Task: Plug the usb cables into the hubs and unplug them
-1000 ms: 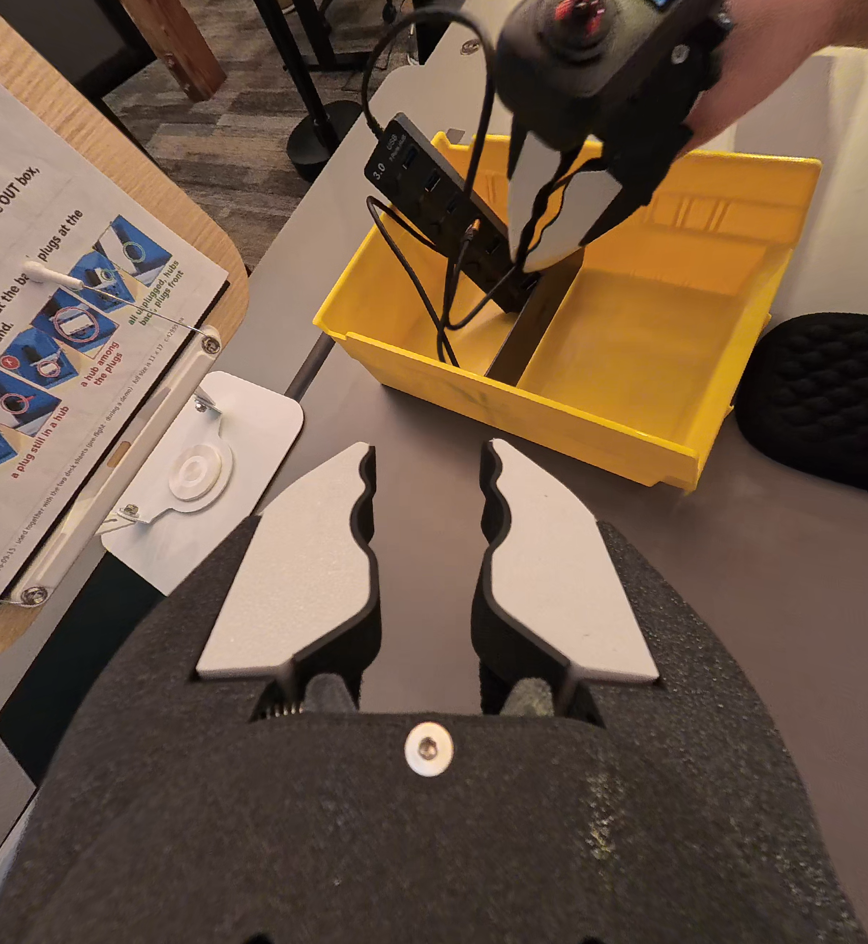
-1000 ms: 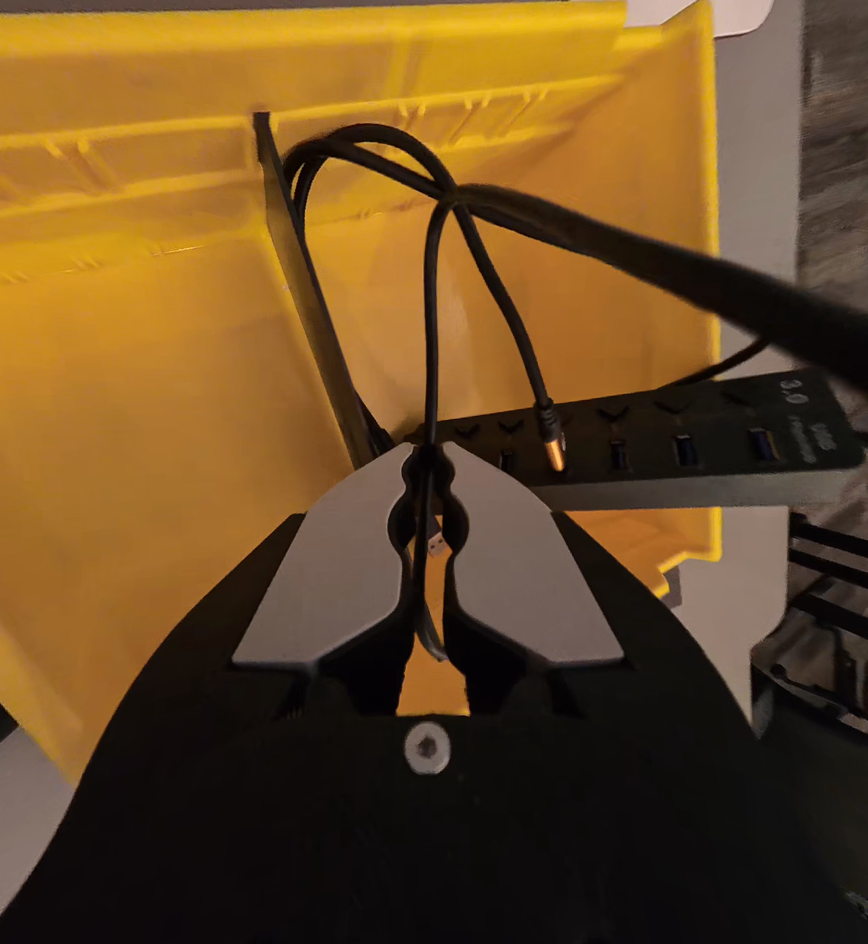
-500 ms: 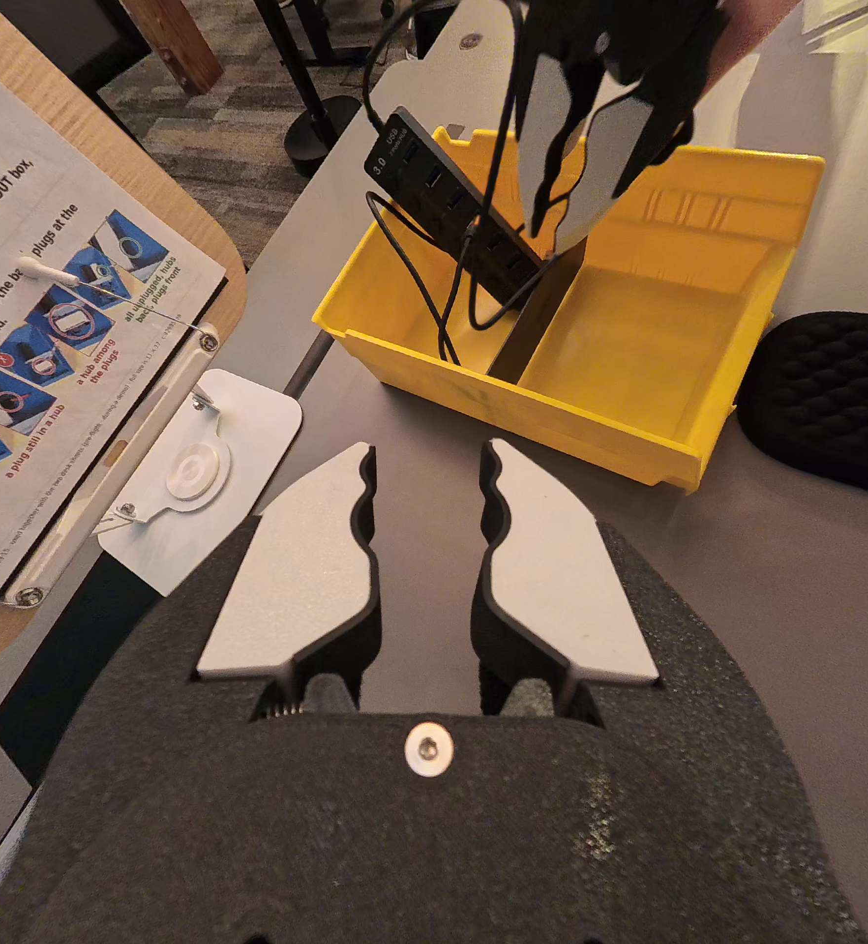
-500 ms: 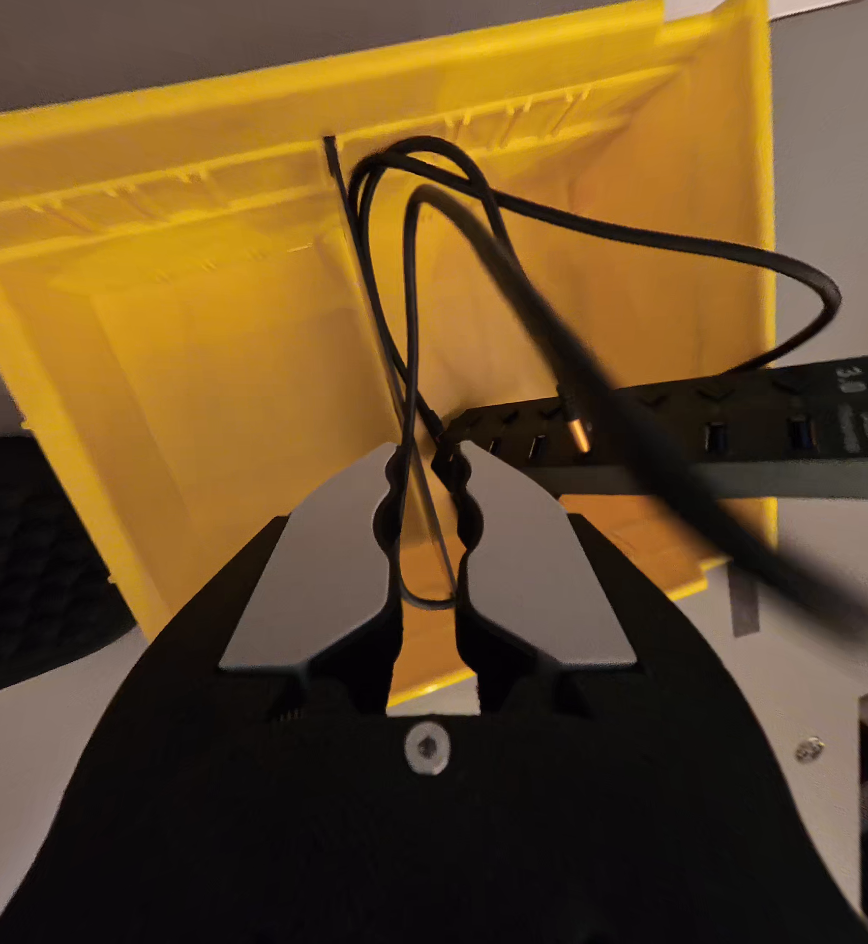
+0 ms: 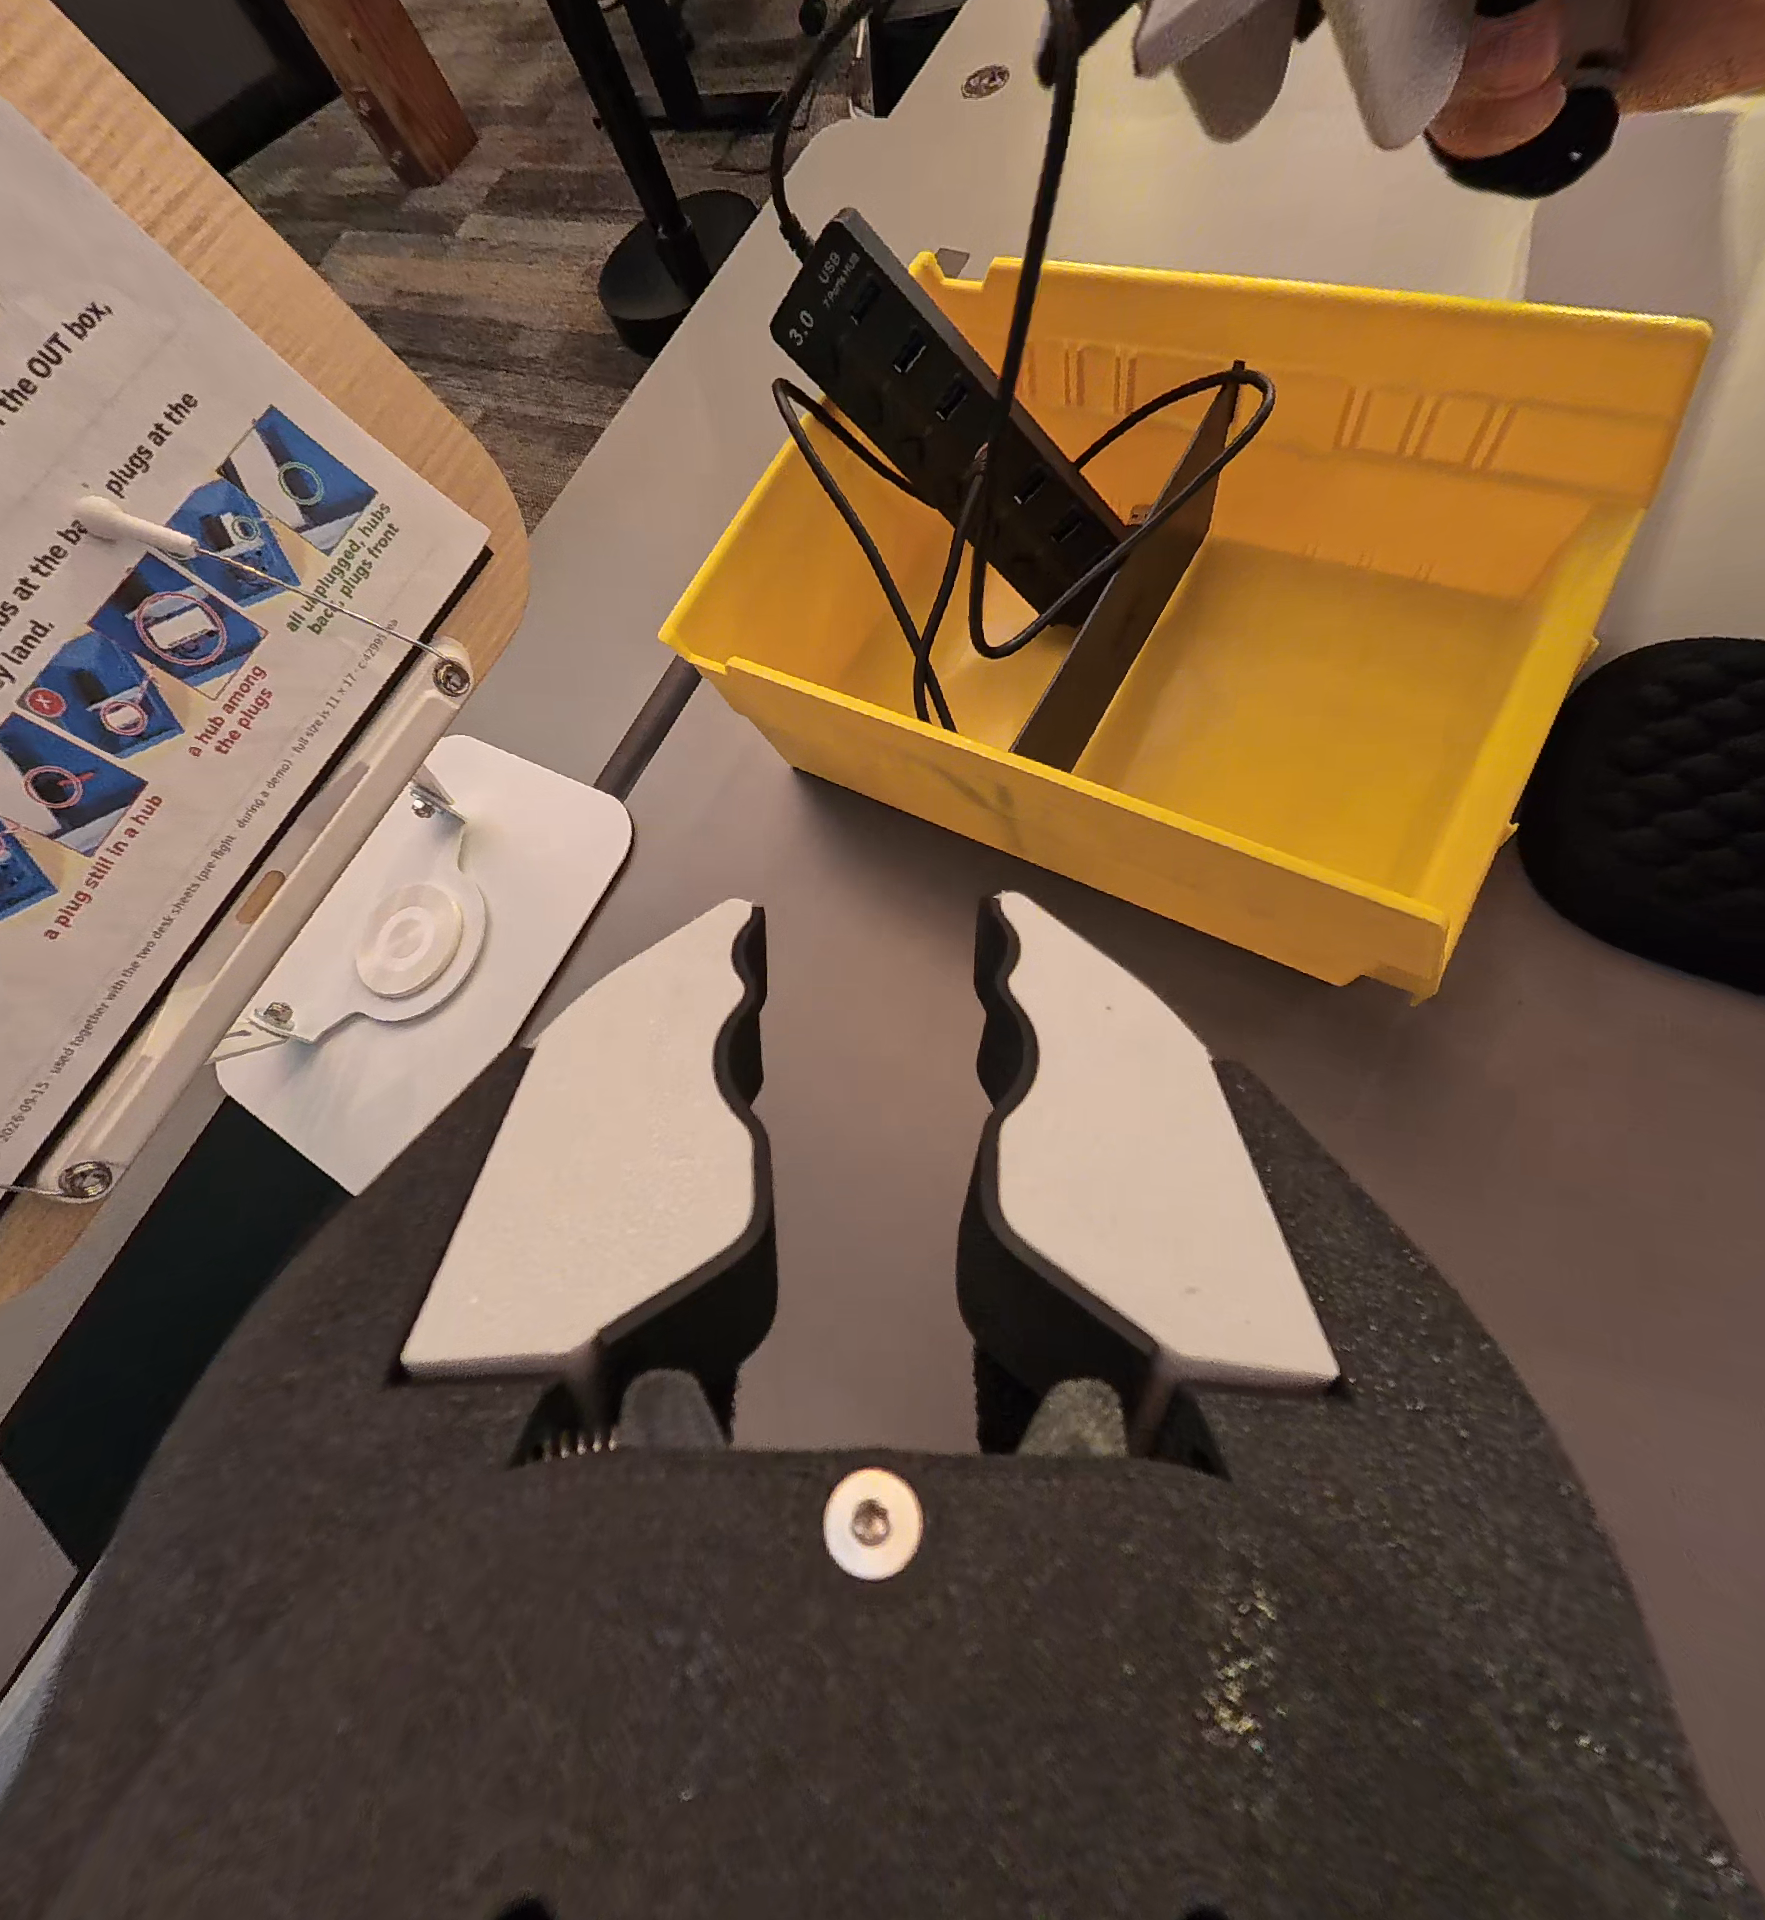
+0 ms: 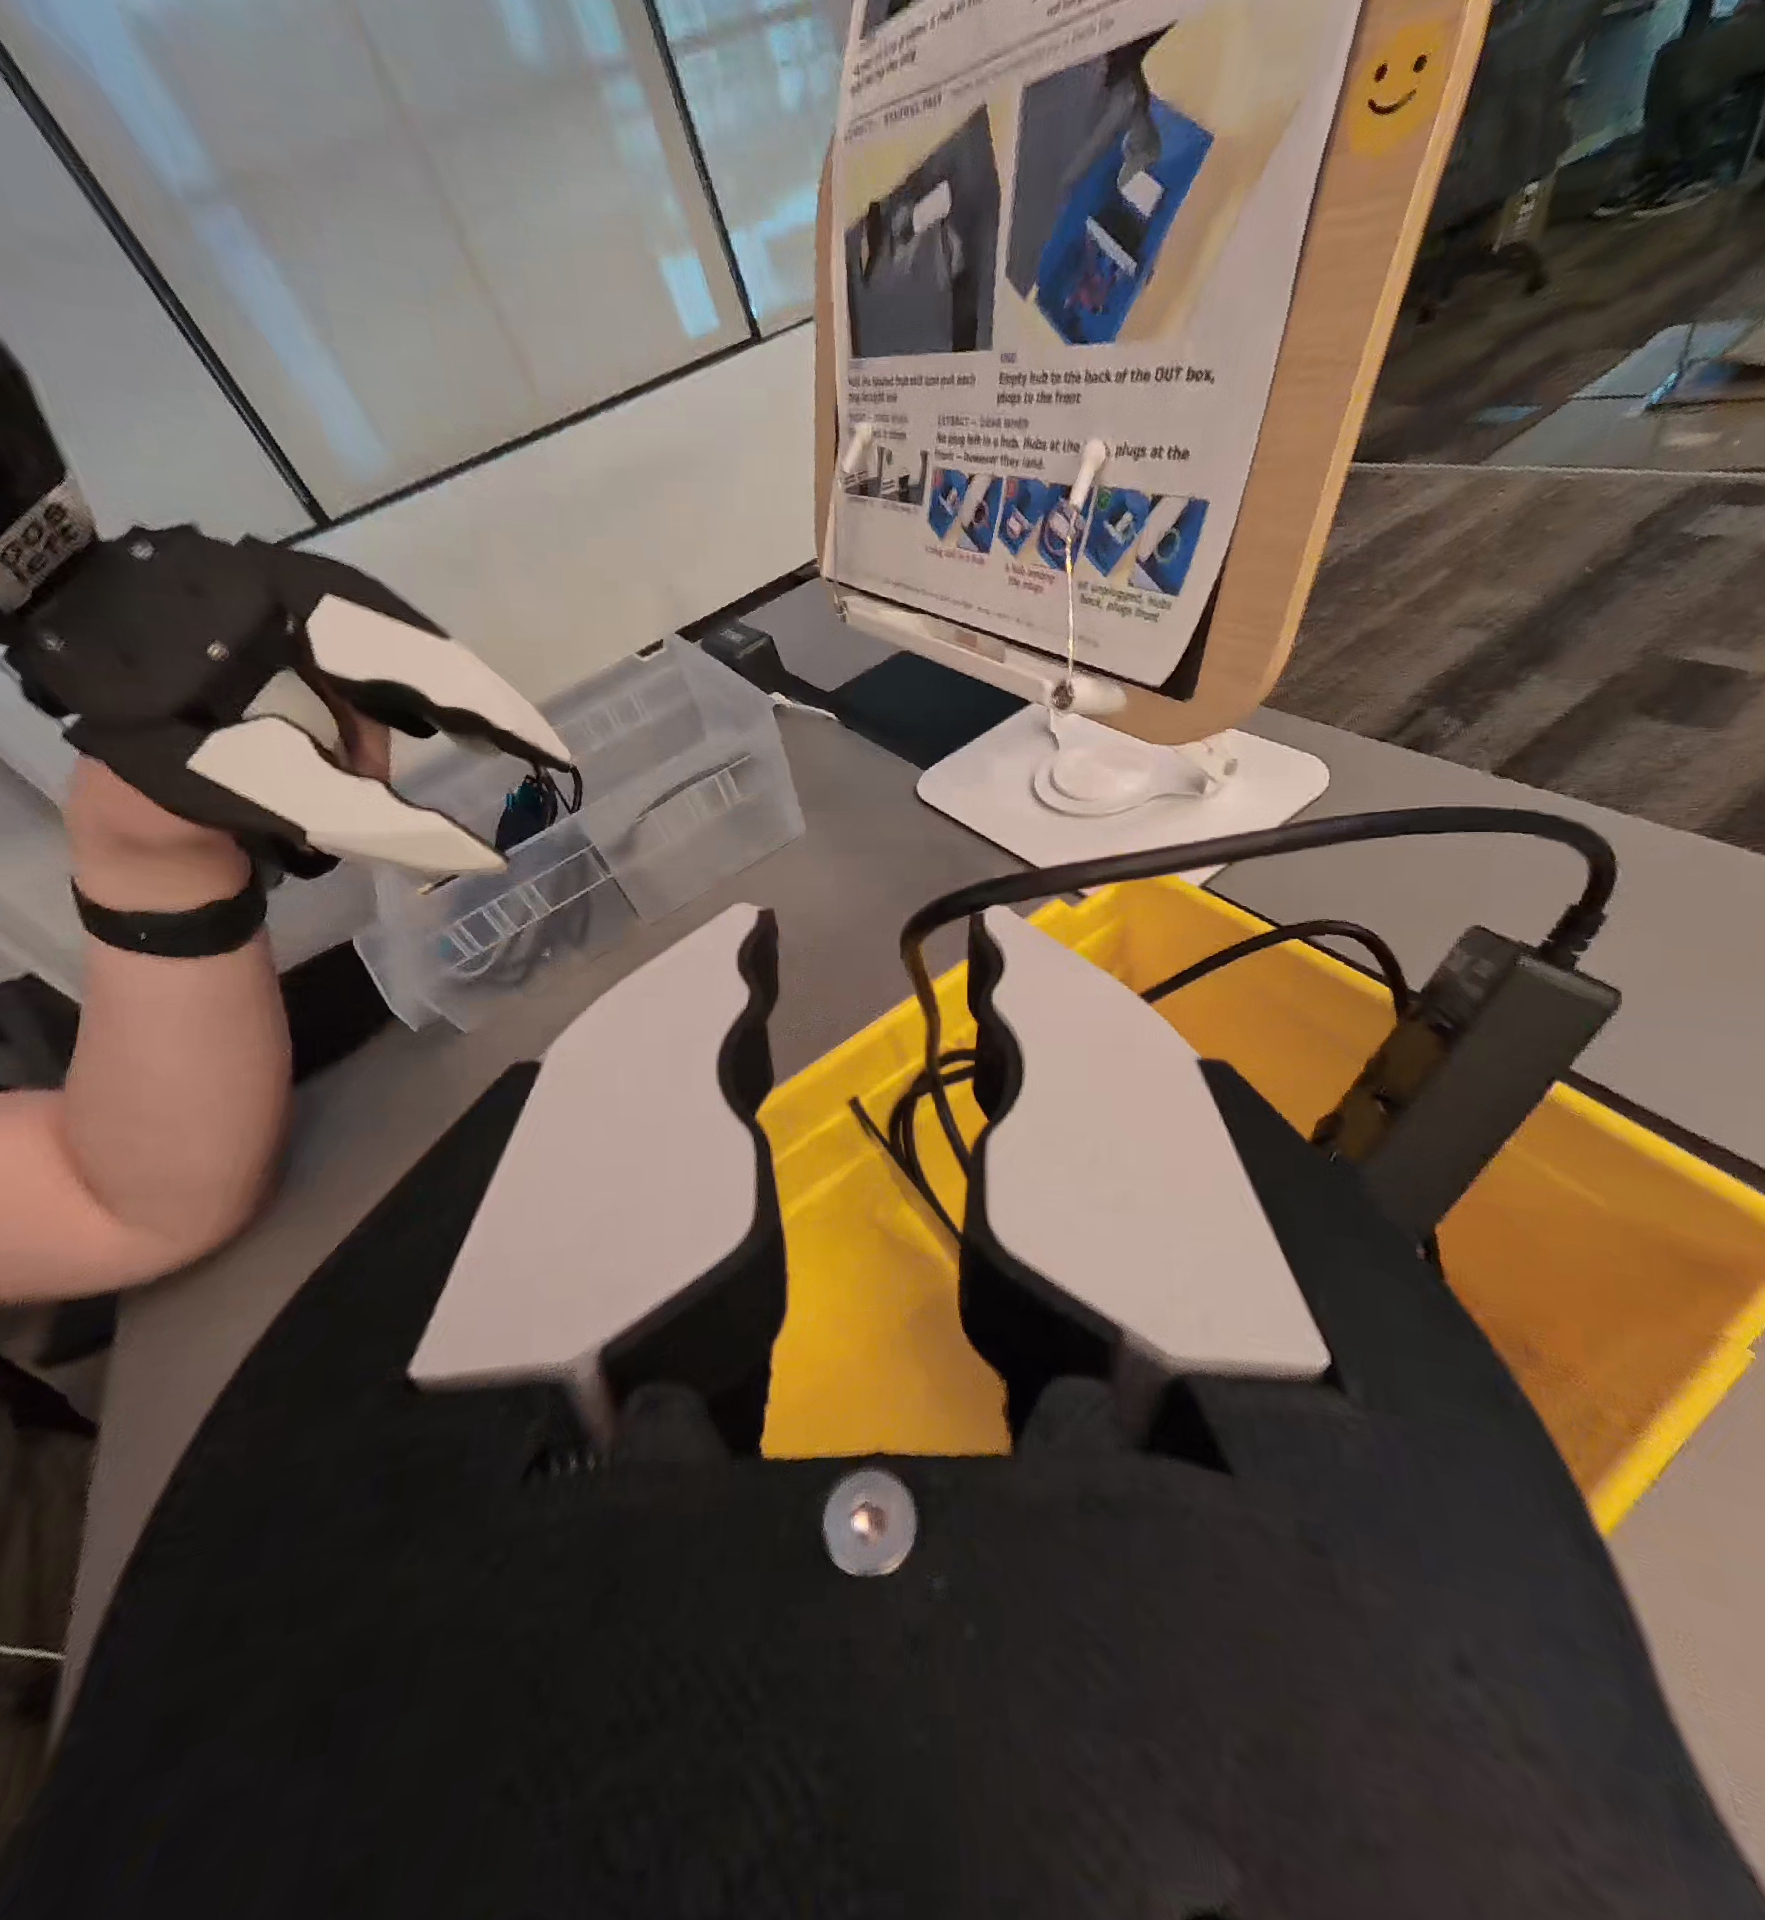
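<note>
The left tongs hang wide open and empty over the grey surface, short of the yellow bin. The right tongs gape above that bin, gripping nothing, though a black cable hangs just beside one finger. The black hub leans in the bin's left compartment against the divider, its cables looped around it.

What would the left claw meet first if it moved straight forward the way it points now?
Probably the near wall of the yellow bin. The open left claw points over bare grey table toward it, though height above the table is unclear.
</note>
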Demonstrator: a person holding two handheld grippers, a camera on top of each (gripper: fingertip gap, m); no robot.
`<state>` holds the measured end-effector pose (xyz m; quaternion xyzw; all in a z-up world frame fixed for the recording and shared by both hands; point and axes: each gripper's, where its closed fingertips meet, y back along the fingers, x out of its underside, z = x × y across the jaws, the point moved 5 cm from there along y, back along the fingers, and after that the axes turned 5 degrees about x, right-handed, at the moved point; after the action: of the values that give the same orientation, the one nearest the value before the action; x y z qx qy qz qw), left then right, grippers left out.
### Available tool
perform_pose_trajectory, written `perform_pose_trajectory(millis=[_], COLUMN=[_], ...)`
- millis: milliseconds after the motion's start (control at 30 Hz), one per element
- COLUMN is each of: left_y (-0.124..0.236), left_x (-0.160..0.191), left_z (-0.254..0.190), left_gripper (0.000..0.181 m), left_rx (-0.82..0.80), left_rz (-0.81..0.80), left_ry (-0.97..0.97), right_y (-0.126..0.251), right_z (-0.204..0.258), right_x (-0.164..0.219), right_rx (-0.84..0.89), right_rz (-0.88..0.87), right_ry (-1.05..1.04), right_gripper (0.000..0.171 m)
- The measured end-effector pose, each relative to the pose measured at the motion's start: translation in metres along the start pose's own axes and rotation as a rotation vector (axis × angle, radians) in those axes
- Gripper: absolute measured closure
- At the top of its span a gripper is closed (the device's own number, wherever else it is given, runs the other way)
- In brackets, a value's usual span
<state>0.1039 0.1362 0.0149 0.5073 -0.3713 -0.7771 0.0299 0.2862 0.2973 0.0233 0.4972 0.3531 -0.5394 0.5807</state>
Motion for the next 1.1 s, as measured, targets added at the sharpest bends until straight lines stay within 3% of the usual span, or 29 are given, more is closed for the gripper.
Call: perform_pose_trajectory(millis=[67,200,333,433,533,700,967,1100], left_y=[0.001,0.001,0.001,0.001,0.001,0.002,0.000,0.000], left_x=[-0.001,-0.001,0.000,0.000,0.000,-0.001,0.000,-0.001], left_z=[0.001,0.002,0.003,0.003,0.003,0.002,0.000,-0.002], left_gripper=[0.143,0.143,0.143,0.143,0.143,0.143,0.143,0.143], left_rx=[0.000,0.001,0.002,0.001,0.001,0.002,0.002,0.004], left_rz=[-0.006,-0.011,-0.006,-0.011,-0.011,-0.014,0.001,0.001], left_ry=[0.003,0.008,0.010,0.010,0.010,0.008,-0.004,-0.009], right_y=[-0.004,-0.007,-0.008,-0.011,-0.014,-0.018,-0.044,-0.059], right_z=[-0.001,-0.004,-0.006,-0.005,-0.007,-0.003,-0.004,-0.004], right_x=[0.001,0.001,0.000,0.001,0.003,0.009,0.052,0.068], right_rx=[0.003,0.020,-0.006,-0.027,0.006,0.017,0.176,0.154], right_rz=[0.019,0.045,0.044,0.051,0.057,0.109,0.517,0.606], right_ry=[-0.023,-0.037,-0.085,-0.137,-0.146,-0.086,0.216,0.183], right_gripper=[0.136,0.165,0.166,0.152,0.165,0.166,0.165,0.165])
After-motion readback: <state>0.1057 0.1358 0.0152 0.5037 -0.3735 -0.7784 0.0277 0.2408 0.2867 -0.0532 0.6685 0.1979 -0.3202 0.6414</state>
